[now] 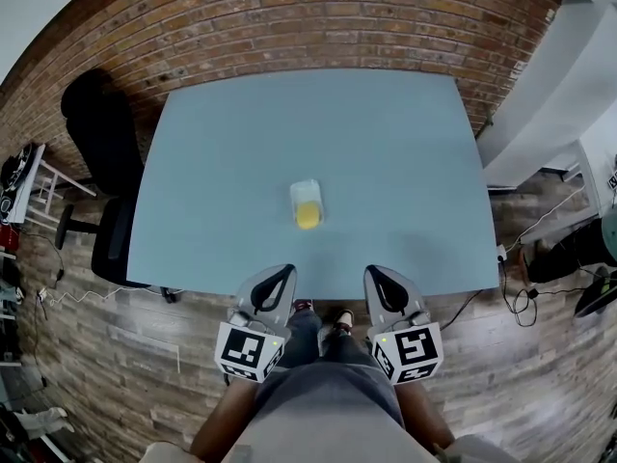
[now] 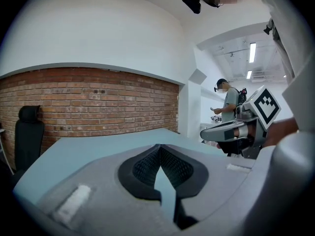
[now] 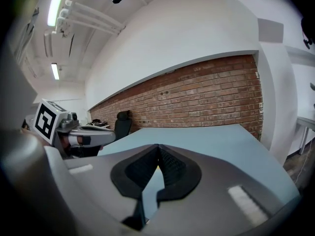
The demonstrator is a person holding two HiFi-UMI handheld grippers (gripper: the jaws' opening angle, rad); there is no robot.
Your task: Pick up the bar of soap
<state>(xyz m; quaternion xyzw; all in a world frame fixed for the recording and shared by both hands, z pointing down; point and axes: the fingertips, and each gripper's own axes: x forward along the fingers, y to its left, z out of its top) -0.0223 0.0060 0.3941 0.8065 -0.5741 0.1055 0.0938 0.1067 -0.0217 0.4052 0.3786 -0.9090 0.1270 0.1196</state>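
The yellow bar of soap (image 1: 308, 215) lies in a clear dish (image 1: 306, 194) near the middle of the blue-grey table (image 1: 222, 162). My left gripper (image 1: 285, 271) and right gripper (image 1: 372, 272) hover side by side at the table's near edge, short of the soap. Both are shut with nothing between the jaws. In the left gripper view the fingertips (image 2: 158, 147) meet over the table, and the right gripper (image 2: 231, 131) shows at the right. In the right gripper view the pads (image 3: 158, 147) also touch, with the left gripper (image 3: 86, 133) at the left. Neither gripper view shows the soap clearly.
A black office chair (image 1: 101, 152) stands at the table's left side. A brick wall (image 1: 318, 17) runs behind the table. Cables (image 1: 525, 297) lie on the wooden floor at the right. A person (image 2: 229, 102) stands far off in the left gripper view.
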